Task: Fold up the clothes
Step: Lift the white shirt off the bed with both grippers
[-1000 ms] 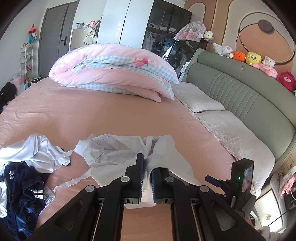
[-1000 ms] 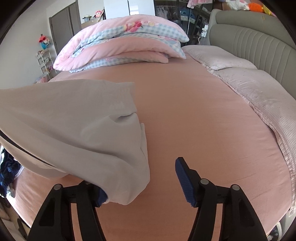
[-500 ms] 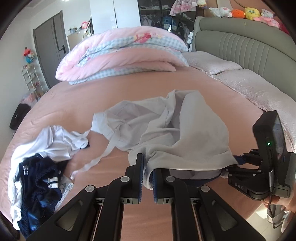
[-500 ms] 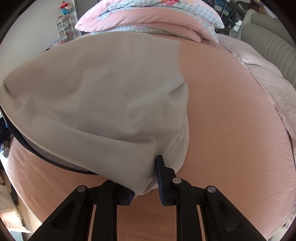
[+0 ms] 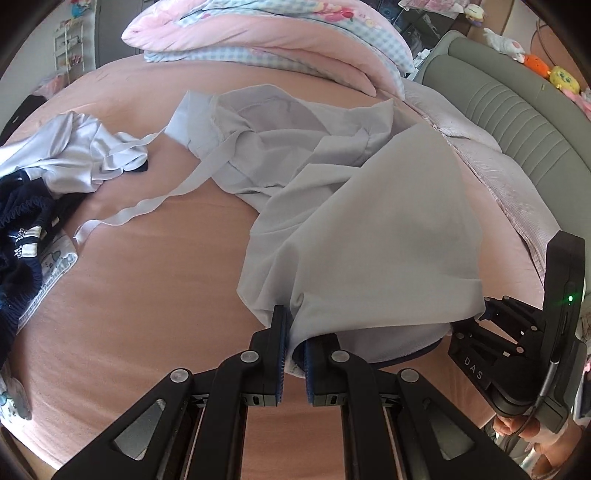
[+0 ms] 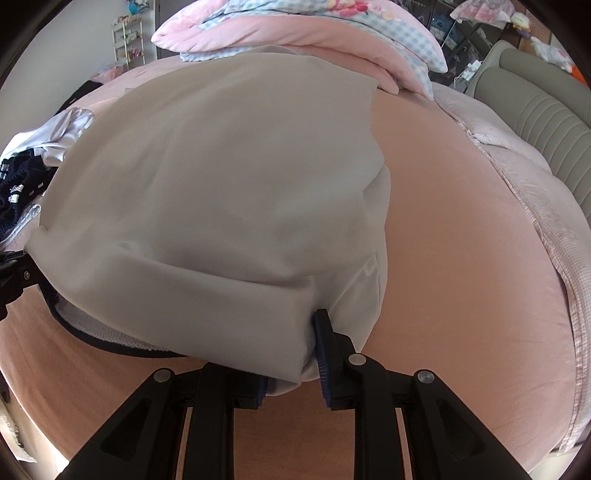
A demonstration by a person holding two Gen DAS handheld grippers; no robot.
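A pale grey garment [image 5: 369,229] with a dark-trimmed hem lies on the pink bed [image 5: 140,302]. My left gripper [image 5: 293,343] is shut on its near hem. My right gripper [image 6: 295,354] is shut on the same garment [image 6: 221,184] further right, and it also shows at the right of the left wrist view [image 5: 480,317]. The cloth hangs stretched between the two and drapes over most of the right wrist view. A long fabric tie [image 5: 162,195] trails left from the garment's far end.
A heap of white and navy clothes [image 5: 40,177] lies at the left of the bed. A folded pink and blue checked duvet [image 5: 280,33] sits at the far side. Pillows [image 5: 509,184] and a grey padded headboard [image 5: 517,107] run along the right.
The right gripper has closed on the garment's hem. Both grippers have pulled the cloth toward the near edge of the bed, and it is now spread wider between them.
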